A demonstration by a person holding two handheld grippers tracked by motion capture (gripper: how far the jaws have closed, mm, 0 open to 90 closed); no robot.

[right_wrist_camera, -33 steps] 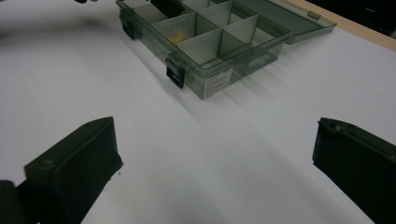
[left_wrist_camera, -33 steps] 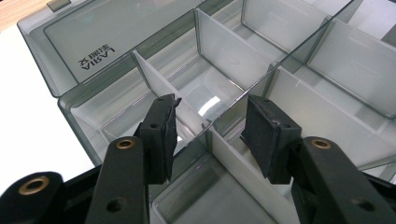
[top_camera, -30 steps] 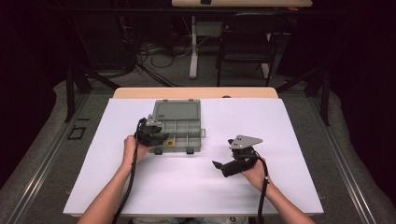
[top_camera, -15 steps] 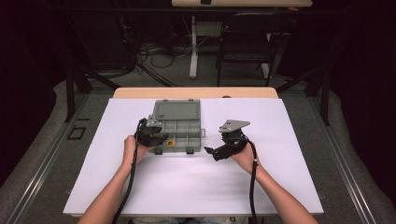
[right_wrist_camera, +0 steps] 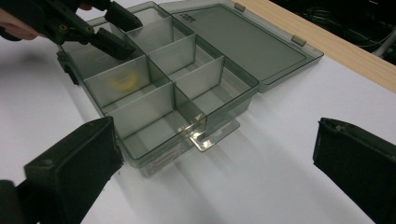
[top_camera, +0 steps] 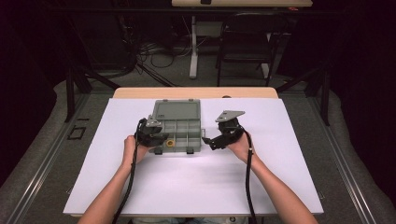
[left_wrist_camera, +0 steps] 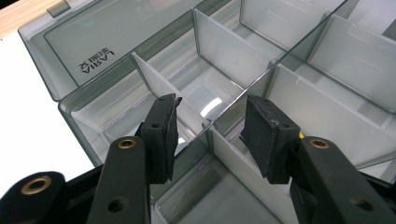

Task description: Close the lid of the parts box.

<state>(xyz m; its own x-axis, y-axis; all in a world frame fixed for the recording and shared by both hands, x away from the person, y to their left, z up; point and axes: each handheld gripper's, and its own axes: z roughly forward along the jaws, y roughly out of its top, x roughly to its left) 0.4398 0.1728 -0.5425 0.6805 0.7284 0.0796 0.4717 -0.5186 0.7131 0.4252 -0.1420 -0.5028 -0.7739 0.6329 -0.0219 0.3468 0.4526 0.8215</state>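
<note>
I have the box (top_camera: 179, 125) lying open on the white sheet (top_camera: 196, 186) that covers the table (top_camera: 196, 92), its lid (top_camera: 177, 110) folded flat toward the far edge and its divided tray facing me. My left gripper (top_camera: 158, 138) sits over the tray's near left corner; in the left gripper view its 2 jaws stand apart with a clear gap, straddling the spot where the dividers (left_wrist_camera: 219, 51) meet, and they grip nothing. My right gripper (top_camera: 211, 141) hovers just beside the box's right wall, low over the sheet; in the right gripper view its jaws are spread wide, empty, with the box's front latch tab (right_wrist_camera: 215, 134) lying between them farther off. A small yellow ring (top_camera: 171, 143) rests in a near compartment, next to the left gripper; through the tinted walls I think it is a ring, though its shape is blurred. Each hand (top_camera: 242, 145) holds its gripper from behind.
</note>
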